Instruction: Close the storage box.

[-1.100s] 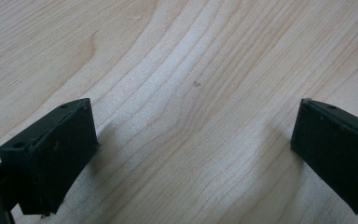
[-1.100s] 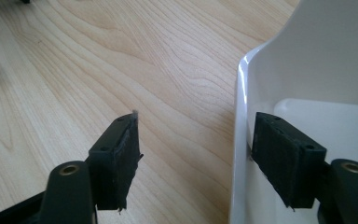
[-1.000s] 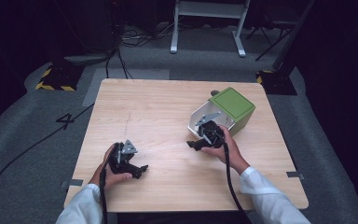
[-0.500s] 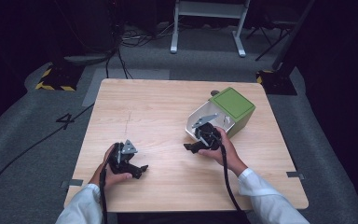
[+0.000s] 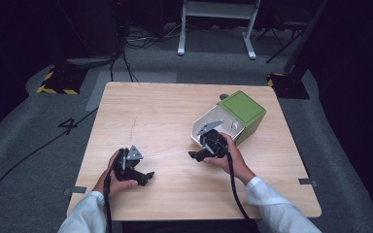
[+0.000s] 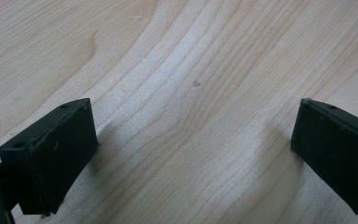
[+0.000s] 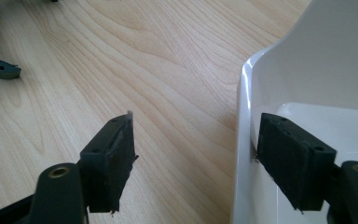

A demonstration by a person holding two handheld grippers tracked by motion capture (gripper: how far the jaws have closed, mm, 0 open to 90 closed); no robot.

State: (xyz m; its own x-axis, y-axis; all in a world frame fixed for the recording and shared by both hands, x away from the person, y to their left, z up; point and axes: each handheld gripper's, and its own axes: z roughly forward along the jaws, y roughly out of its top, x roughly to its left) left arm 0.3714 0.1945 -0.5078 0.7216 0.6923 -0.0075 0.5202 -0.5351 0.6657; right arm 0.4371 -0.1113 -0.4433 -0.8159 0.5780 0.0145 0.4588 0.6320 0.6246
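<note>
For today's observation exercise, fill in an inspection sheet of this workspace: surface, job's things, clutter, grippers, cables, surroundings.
Surface: wooden table, pale and bare.
Job's things: white box with green lid, lid swung open.
Clutter: nothing seen.
Grippers: left gripper open over bare wood; right gripper open, straddling the box wall, one jaw inside, one outside.
Cables: one trails from each gripper toward the person; more lie on the floor.
Surroundings: grey floor, white stand, dark room.

This looks like a lab or recording studio. A bare wooden table (image 5: pixel 175 111) stands on grey carpet (image 5: pixel 39 160) amid dark surroundings, with black-and-yellow hazard tape (image 5: pixel 53 90) at upper left. Cables (image 5: pixel 141 41) and a white metal stand (image 5: pixel 218 24) fill the top centre.
</note>
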